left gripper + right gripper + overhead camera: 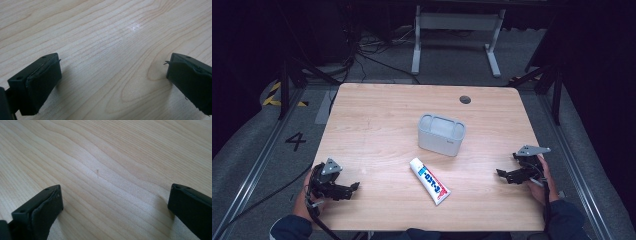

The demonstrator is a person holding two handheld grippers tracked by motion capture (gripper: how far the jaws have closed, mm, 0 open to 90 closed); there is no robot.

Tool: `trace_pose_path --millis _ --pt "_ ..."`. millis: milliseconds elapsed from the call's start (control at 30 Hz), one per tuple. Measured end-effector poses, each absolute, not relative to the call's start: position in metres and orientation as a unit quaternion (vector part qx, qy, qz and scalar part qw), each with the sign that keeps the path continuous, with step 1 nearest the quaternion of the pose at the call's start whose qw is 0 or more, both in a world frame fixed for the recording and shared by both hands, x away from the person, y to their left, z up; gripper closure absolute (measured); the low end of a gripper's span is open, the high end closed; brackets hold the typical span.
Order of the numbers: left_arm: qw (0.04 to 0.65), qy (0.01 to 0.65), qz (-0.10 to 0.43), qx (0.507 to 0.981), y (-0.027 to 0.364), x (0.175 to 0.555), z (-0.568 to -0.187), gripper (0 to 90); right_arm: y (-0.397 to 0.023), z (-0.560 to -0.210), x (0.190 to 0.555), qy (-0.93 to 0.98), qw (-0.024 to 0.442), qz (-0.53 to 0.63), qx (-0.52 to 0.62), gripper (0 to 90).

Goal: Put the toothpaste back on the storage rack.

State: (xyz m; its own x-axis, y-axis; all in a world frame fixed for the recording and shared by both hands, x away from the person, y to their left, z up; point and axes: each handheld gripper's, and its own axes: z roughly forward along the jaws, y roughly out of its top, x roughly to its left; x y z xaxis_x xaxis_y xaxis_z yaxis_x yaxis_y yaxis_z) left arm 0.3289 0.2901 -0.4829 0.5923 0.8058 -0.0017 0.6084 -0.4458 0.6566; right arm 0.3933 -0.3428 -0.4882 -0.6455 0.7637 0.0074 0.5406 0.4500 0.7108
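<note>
A white toothpaste tube (429, 181) with blue and red print lies flat near the table's front middle, cap end toward the back left. Behind it stands a grey plastic holder (441, 133) with an open top. My left gripper (354, 186) rests at the front left of the table, jaws pointing right, wide open with only bare wood between them (113, 67). My right gripper (502, 173) rests at the front right, jaws pointing left toward the tube, also wide open over bare wood (115, 192). Both are well apart from the tube.
The wooden table (377, 115) has a dark round grommet (465, 99) near its back edge. Beyond it stand a white table frame (457, 30) and cables on the floor. Black frame posts flank both sides.
</note>
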Motion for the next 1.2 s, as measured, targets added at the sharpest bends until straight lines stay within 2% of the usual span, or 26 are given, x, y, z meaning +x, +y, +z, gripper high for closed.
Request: trace_pose_path --millis 767,867,900,967,1200 --pt "0.313 0.388 0.137 0.856 0.293 0.334 -0.481 1.0 -0.343 -0.488 0.392 0.836 0.160 0.350 0.392 0.0" --pt "0.316 0.385 0.140 0.856 0.291 0.336 -0.481 2.9 -0.344 -0.488 0.391 0.836 0.160 0.350 0.392 0.0" --pt "0.320 0.384 0.139 0.855 0.289 0.335 -0.480 5.7 -0.344 -0.488 0.391 0.836 0.160 0.350 0.392 0.0" --pt "0.324 0.374 0.139 0.858 0.288 0.336 -0.479 17.0 -0.344 -0.488 0.391 0.836 0.160 0.350 0.392 0.0" --pt "0.326 0.340 0.142 0.871 0.268 0.340 -0.472 17.8 -0.344 -0.488 0.391 0.836 0.160 0.350 0.392 0.0"
